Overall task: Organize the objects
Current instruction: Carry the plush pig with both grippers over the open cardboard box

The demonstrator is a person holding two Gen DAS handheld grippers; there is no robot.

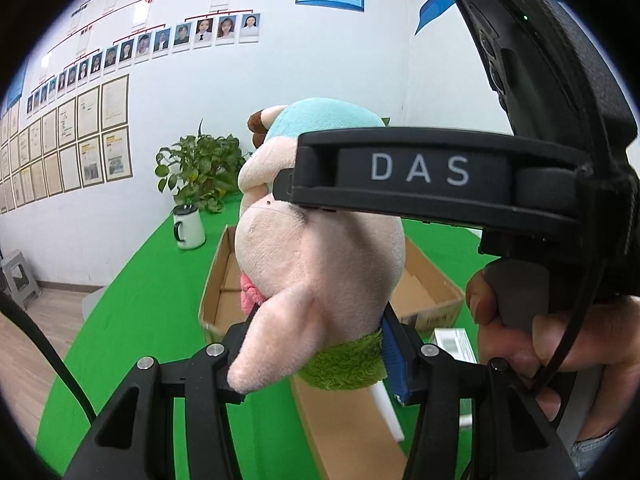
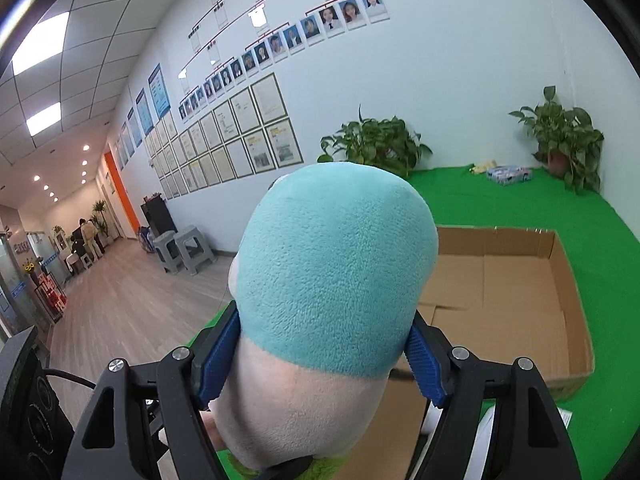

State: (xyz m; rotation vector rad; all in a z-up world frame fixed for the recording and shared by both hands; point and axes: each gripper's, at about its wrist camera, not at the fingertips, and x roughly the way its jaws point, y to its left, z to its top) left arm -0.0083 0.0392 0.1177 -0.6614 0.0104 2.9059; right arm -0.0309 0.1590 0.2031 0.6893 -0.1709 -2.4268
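A plush toy [image 1: 320,264] with a pale pink body, a teal cap and a green fuzzy collar hangs above the open cardboard box [image 1: 432,296]. My left gripper [image 1: 316,344] is shut on its lower part, by the collar and one limb. In the left wrist view, one of the right gripper's fingers [image 1: 420,170], marked DAS, reaches in from the right across the toy's head, and a hand [image 1: 560,352] holds that tool. In the right wrist view, my right gripper [image 2: 320,356] is shut on the plush toy [image 2: 336,264], its blue pads pressed into both sides of the head.
The cardboard box [image 2: 520,280] lies on a green cloth [image 1: 140,320]. A white mug [image 1: 189,227] and a potted plant [image 1: 200,168] stand behind it. Another plant [image 2: 564,136] and a small printed box [image 2: 509,175] sit in the far corner. A white carton [image 1: 454,344] lies near the box.
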